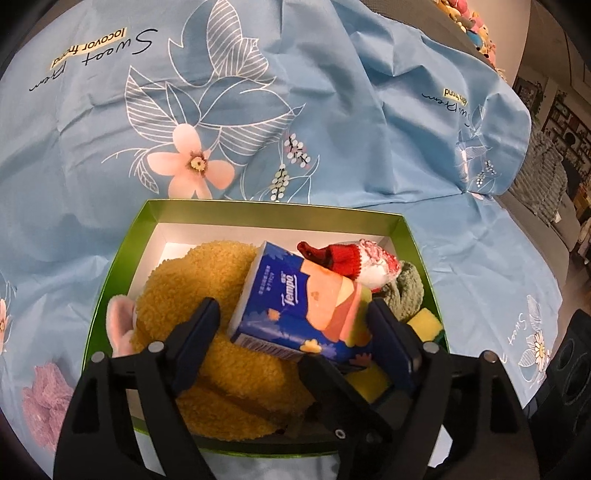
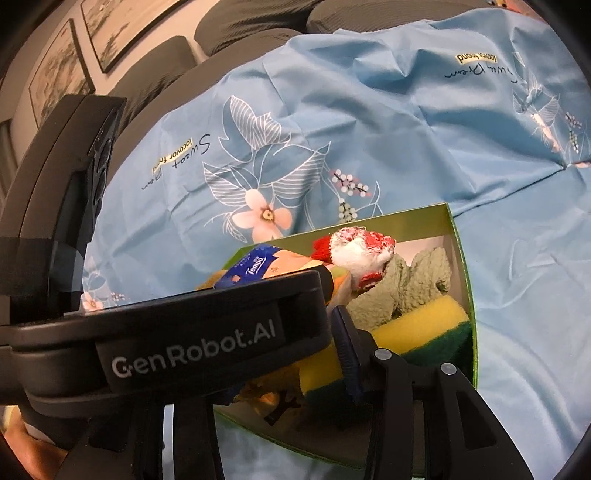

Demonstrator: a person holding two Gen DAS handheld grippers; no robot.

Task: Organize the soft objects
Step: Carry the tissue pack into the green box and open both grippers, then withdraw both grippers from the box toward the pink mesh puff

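Note:
A green box with a white inside sits on the blue flowered sheet. It holds a yellow fluffy plush, a blue Tempo tissue pack, a red and white knitted item, a green cloth and yellow-green sponges. My left gripper is open, its fingers either side of the tissue pack, which rests on the plush. In the right wrist view the left gripper's body blocks the lower left. One finger of my right gripper shows over the sponge; its other finger is hidden.
The blue sheet covers a sofa with folds at the back. A purple fluffy item lies on the sheet left of the box. Grey sofa cushions and framed pictures are behind. Plush toys sit at the far right.

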